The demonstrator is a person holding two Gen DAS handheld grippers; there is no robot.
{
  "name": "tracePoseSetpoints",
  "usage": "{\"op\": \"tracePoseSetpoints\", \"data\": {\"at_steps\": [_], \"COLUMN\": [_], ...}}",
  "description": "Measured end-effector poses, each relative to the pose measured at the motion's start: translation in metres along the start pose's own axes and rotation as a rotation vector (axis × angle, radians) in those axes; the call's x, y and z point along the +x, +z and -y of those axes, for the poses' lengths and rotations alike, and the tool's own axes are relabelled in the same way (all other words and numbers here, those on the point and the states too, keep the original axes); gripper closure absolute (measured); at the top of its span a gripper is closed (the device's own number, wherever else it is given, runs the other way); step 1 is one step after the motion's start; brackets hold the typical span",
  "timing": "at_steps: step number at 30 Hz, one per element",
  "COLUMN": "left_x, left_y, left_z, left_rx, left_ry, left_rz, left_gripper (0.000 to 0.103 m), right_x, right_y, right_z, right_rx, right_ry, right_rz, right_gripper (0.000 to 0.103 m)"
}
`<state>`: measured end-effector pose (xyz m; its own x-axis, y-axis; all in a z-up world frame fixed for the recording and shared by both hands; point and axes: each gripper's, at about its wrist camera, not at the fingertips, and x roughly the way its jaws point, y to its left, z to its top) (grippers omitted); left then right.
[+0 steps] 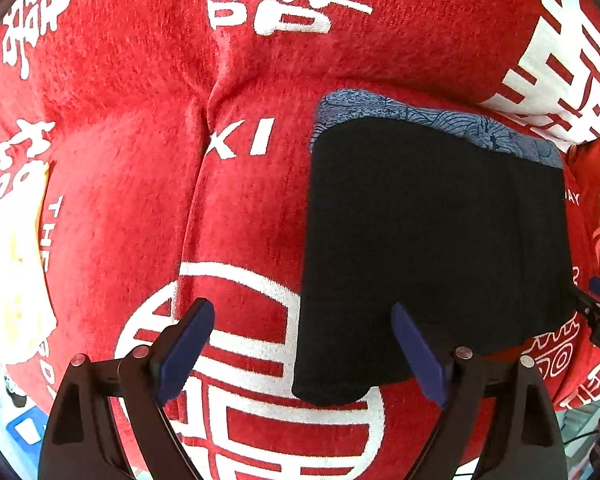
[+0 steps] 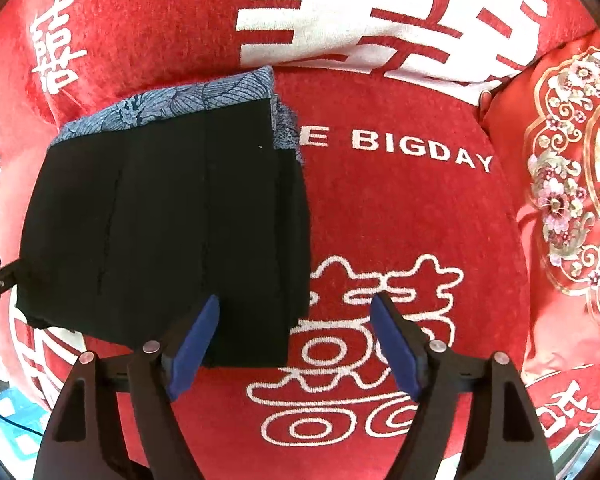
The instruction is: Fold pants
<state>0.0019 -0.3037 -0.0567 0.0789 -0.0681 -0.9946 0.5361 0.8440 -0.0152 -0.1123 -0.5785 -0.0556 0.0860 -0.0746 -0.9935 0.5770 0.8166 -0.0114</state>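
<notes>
The black pants (image 1: 432, 248) lie folded into a flat rectangle on a red bedspread (image 1: 140, 200). Blue patterned fabric (image 1: 436, 120) shows from under their far edge. My left gripper (image 1: 300, 306) points down over the near left corner of the pants, open, its pads clear of the cloth. In the right wrist view the pants (image 2: 164, 220) fill the left half, with the blue fabric (image 2: 172, 96) behind them. My right gripper (image 2: 296, 300) hangs open over their near right corner, holding nothing. Each gripper shows at the edge of the other's view.
The red bedspread (image 2: 400, 208) carries white characters and lettering and has a deep crease (image 1: 204, 128) left of the pants. An embroidered red cushion (image 2: 572, 200) lies at the right. A pale yellow patch (image 1: 16, 260) and a blue item (image 1: 24, 428) sit at the left edge.
</notes>
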Motion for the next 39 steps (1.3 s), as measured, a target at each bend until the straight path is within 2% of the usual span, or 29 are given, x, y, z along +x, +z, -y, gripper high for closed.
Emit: {"op": "tracePoseSetpoints", "data": {"at_steps": [19,26,34,39], "left_x": [0.006,0.006,0.011,0.013], "left_y": [0.018,0.028,0.026,0.026], "left_z": [0.009,0.013,0.023,0.023], "left_rx": [0.014,0.021,0.057,0.048], "left_ry": [-0.014,-0.021,0.03,0.027], "left_rz": [-0.021,0.011,0.013,0.003], "left_gripper": [0.012,0.012,0.012,0.012], "right_x": [0.002,0.008,0.012,0.013], "right_y": [-0.008,-0.006,-0.001,-0.001], "right_z": [0.021,0.03,0.037,0.038], "right_rx": [0.063,0.1,0.127,0.127], "right_ry": [0.062,0.104,0.121,0.126], "right_rz": [-0.007,-0.013,-0.016,-0.017], "right_gripper": [0.022,0.022,0.022,0.022]}}
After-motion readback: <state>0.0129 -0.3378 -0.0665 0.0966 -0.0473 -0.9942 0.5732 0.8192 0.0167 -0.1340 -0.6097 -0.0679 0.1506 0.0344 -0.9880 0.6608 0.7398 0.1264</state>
